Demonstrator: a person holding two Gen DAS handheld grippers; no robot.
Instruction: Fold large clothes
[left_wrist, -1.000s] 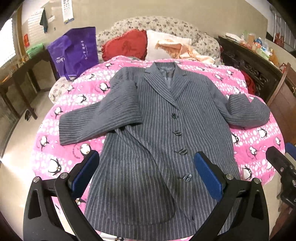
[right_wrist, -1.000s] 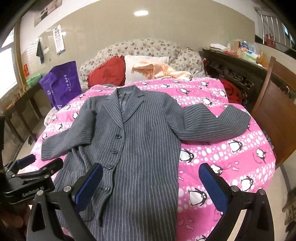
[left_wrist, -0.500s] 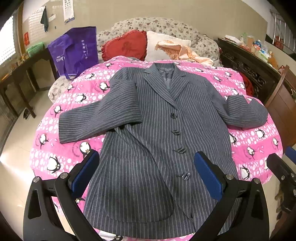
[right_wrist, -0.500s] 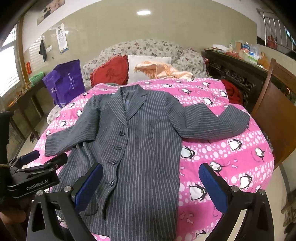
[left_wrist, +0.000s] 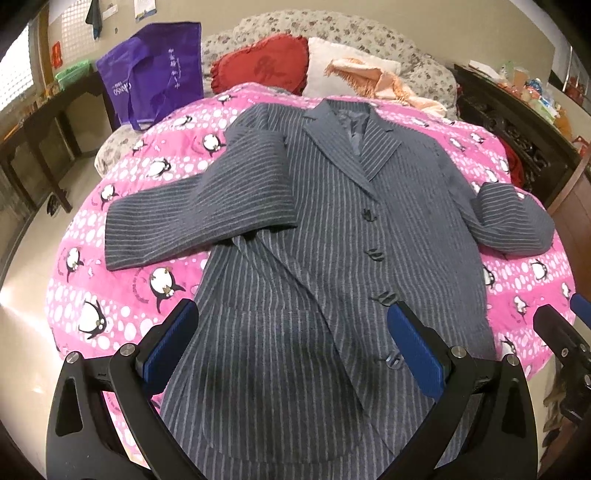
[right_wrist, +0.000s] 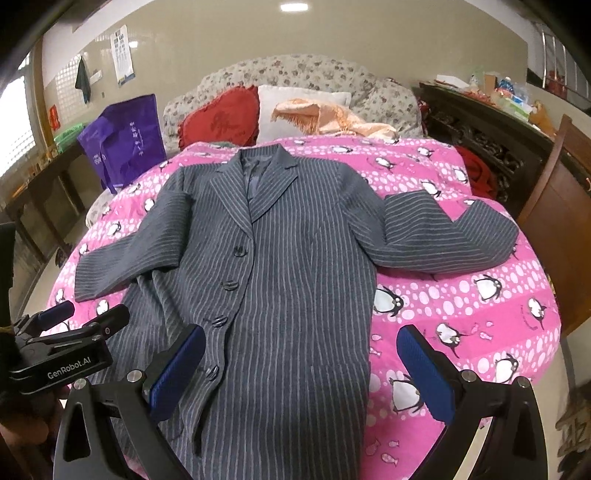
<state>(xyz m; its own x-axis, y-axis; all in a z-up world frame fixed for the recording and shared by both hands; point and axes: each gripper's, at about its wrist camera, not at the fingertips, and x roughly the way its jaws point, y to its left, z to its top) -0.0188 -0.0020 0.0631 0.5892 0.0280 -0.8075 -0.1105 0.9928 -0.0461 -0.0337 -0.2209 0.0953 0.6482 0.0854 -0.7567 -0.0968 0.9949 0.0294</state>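
A grey pinstriped coat (left_wrist: 332, 240) lies face up and buttoned on a pink penguin-print blanket (left_wrist: 122, 295), collar toward the far side. Its left sleeve (left_wrist: 199, 210) stretches out to the left; its right sleeve (right_wrist: 443, 236) bends out to the right. The coat also shows in the right wrist view (right_wrist: 280, 277). My left gripper (left_wrist: 291, 350) is open and empty above the coat's lower hem. My right gripper (right_wrist: 301, 369) is open and empty above the coat's lower right edge. The left gripper shows at the left in the right wrist view (right_wrist: 70, 332).
A purple bag (left_wrist: 155, 74) stands at the far left beside a dark table (left_wrist: 37, 122). Red and white cushions (left_wrist: 262, 70) and a peach shawl (right_wrist: 332, 118) lie on a floral sofa (right_wrist: 295, 77) behind. A dark cabinet (right_wrist: 487, 122) and wooden chair (right_wrist: 557, 206) stand at right.
Both grippers have drawn back and risen slightly, so more of the coat and blanket is in view. The coat has not moved and both grippers stay open.
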